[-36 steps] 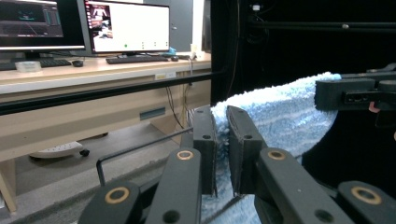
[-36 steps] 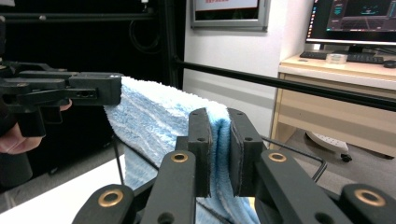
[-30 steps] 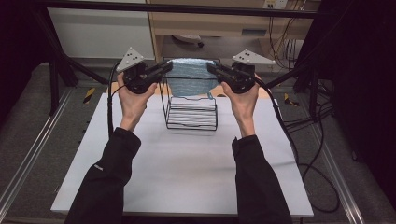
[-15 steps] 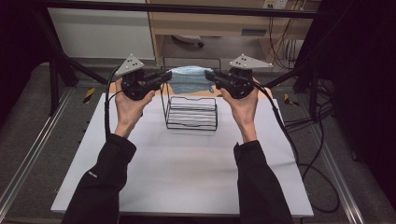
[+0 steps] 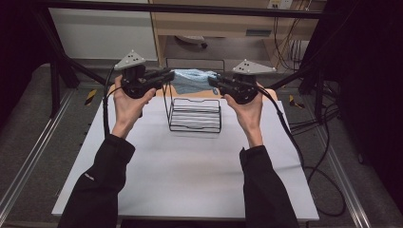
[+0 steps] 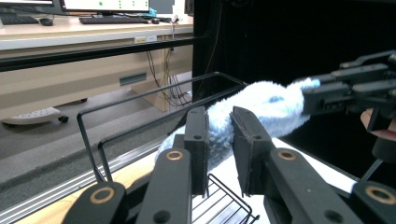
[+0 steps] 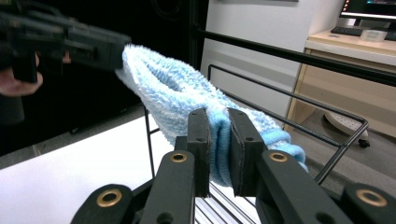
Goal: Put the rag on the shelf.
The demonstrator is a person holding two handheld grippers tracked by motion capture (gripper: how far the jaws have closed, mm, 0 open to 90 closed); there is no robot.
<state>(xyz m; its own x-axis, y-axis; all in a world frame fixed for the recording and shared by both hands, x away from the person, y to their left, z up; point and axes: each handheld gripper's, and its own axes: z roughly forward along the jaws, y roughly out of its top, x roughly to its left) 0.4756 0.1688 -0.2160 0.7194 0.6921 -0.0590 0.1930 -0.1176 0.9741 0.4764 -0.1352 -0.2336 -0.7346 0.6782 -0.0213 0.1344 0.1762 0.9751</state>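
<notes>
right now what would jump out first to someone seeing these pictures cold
A fluffy light blue towel stretched in the air between the left hand-held gripper and the right hand-held gripper, above the far edge of the white table. The right jaws pinch one end tightly; the left jaws have just been opening, with the towel between them. Just under it stands a black wire rack on the table.

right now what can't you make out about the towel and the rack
- Blue towel, high view: its ends are hidden by the left gripper and right gripper.
- Left gripper view: the towel lies between the fingers, which have just been opening; whether the right-hand finger still touches it is unclear.
- Wire rack: its base is cut off by the bottom edge in both gripper views.
</notes>
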